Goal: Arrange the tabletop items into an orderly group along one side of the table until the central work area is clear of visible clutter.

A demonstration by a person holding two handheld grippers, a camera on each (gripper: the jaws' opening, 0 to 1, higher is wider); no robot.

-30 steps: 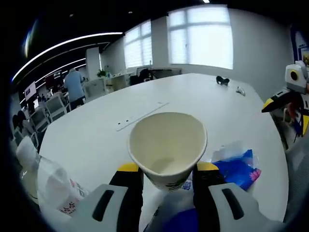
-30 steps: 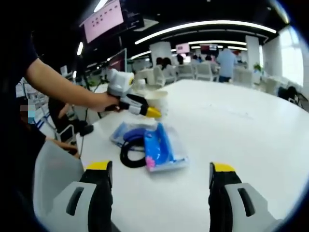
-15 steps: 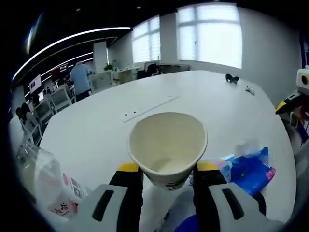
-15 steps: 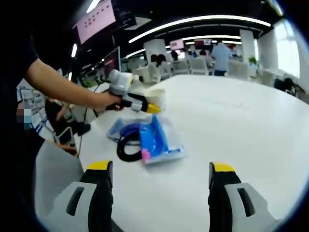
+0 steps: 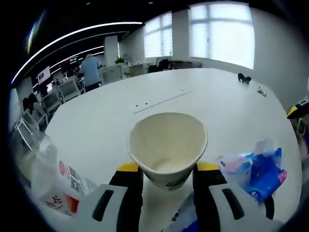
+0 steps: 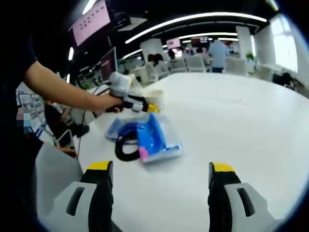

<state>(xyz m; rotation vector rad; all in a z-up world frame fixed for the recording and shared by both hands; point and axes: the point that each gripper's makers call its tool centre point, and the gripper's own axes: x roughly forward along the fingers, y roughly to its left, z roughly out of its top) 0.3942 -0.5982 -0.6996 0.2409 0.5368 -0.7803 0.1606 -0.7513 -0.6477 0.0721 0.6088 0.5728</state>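
My left gripper (image 5: 167, 167) is shut on a white paper cup (image 5: 166, 145), whose open mouth faces the camera. In the right gripper view the same gripper (image 6: 145, 106) shows in a person's hand, holding the cup (image 6: 155, 95) low over the table's left end. Right beside it lie a blue tissue pack (image 6: 153, 140), a clear bag and a black cable loop (image 6: 121, 146). The pack (image 5: 264, 166) also shows at the left view's lower right. A clear bottle (image 5: 46, 176) with a red and white label is at lower left. My right gripper (image 6: 161, 186) is open over bare table.
The large white table (image 5: 207, 101) runs far ahead, with a slotted strip (image 5: 161, 100) set in its middle and small dark objects (image 5: 245, 78) at its far end. Office chairs and people are beyond the table's edge. A person's arm (image 6: 58, 89) reaches in from the left.
The left gripper has swung with the cup, so the blue pack has slid right in its view and more of the bottle's label shows. The right gripper has barely moved.
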